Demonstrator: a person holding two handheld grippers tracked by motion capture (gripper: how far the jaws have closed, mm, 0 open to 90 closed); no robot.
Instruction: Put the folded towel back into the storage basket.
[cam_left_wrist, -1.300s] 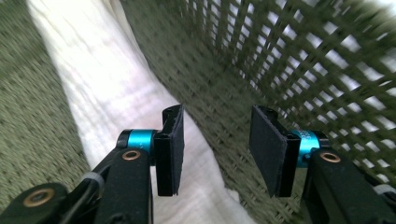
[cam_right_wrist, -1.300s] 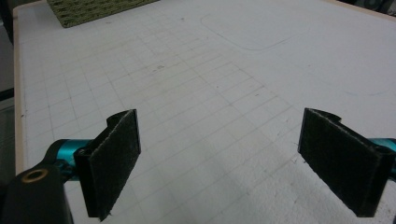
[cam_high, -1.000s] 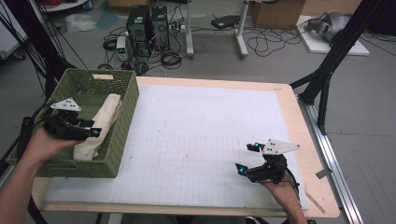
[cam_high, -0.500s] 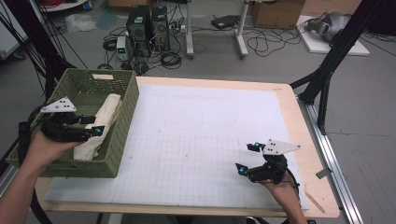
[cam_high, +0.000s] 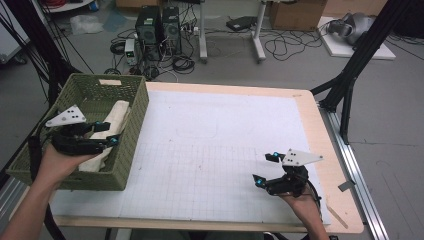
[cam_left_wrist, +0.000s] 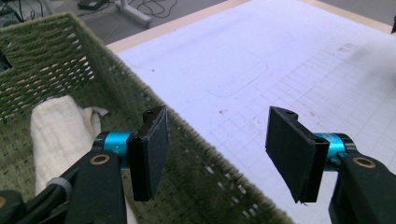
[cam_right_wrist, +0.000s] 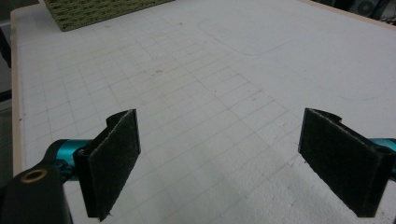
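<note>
A green woven basket (cam_high: 125, 150) sits at the left edge of the table (cam_high: 330, 150), partly hanging past the white gridded mat (cam_high: 225, 135) that covers most of the tabletop. Inside it lies a cream-coloured cloth (cam_high: 116, 117), bunched along the basket's right-hand wall. The left gripper (cam_high: 107, 134) hangs over the basket, its jaws spread wide with nothing between them; in the left gripper view the jaws straddle the basket's wall (cam_left_wrist: 196, 154), with the cloth (cam_left_wrist: 60, 135) to the left of the left jaw and lower down, not touched by either pad. The right gripper (cam_high: 266, 169) is well apart from the basket, above the near right part of the mat, held in the person's right hand (cam_high: 300, 200). Its jaws are also wide apart and empty, with only bare grid lines (cam_right_wrist: 210, 116) between them, and a corner of the basket (cam_right_wrist: 93, 11) lies far off.
</note>
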